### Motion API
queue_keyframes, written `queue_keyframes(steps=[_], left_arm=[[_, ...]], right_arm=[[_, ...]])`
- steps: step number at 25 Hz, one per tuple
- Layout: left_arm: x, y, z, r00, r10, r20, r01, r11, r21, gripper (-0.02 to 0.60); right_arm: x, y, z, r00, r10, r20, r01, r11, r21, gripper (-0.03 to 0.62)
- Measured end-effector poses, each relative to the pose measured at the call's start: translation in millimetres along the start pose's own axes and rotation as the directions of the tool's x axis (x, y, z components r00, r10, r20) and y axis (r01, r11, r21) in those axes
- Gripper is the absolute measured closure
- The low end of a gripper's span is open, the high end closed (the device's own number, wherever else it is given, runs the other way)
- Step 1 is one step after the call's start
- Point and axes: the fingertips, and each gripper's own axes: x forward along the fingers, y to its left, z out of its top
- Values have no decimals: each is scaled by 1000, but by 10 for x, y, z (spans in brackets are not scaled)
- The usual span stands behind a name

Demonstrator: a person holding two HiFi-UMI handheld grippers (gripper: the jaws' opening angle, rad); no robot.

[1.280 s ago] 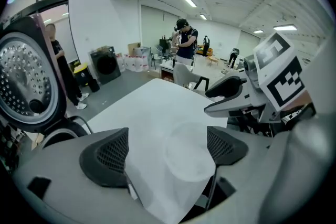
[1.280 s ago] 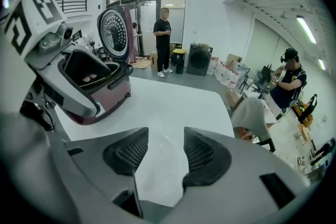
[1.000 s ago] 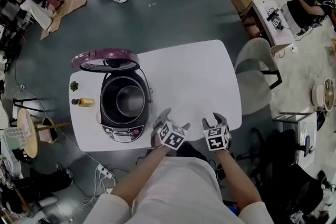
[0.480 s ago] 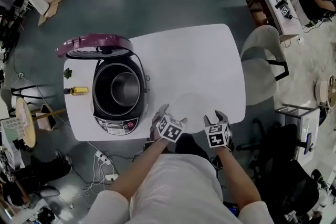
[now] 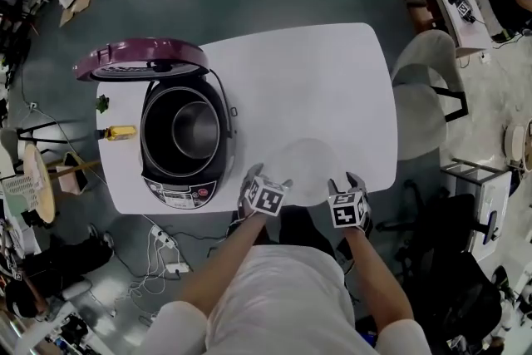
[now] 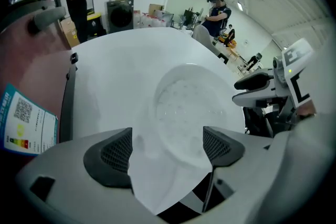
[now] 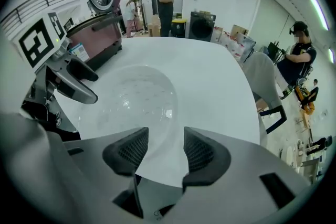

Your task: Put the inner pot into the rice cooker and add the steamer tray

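The rice cooker (image 5: 183,141) stands on the left of the white table (image 5: 307,87) with its purple lid (image 5: 137,61) raised; the metal inner pot (image 5: 194,127) sits inside. The translucent steamer tray (image 5: 306,169) lies near the table's front edge. My left gripper (image 5: 270,179) hangs at the tray's left rim and my right gripper (image 5: 344,181) at its right rim. Seen from the left gripper (image 6: 168,147), the tray (image 6: 191,110) lies just beyond jaws that have just been closing a little; they grip nothing. The right gripper (image 7: 165,150) is open over the tray's (image 7: 139,97) near rim.
A small yellow bottle (image 5: 120,133) and a green item (image 5: 101,104) lie left of the cooker. A grey chair (image 5: 420,104) stands at the table's right end. A power strip (image 5: 173,268) lies on the floor by the front left corner. A person (image 7: 164,5) stands far behind.
Both grippers have come down closer to the table's front edge on either side of the steamer tray. The head view has shifted, so the cooker sits lower in the picture.
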Motion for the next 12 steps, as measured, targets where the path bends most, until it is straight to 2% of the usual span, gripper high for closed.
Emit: queue_keyframes(steps=[6,12], left_arm=[[103,98,-48,1000,20,-11,-20,1000,-21,205],[182,186,-125,998,20,-62,-23,999,-37,288]], right_arm=[[169,-48,-88,999,-2,-32,3,1000,23,370],[276,-99,-64,998,-3,-58,5,999,45,389]])
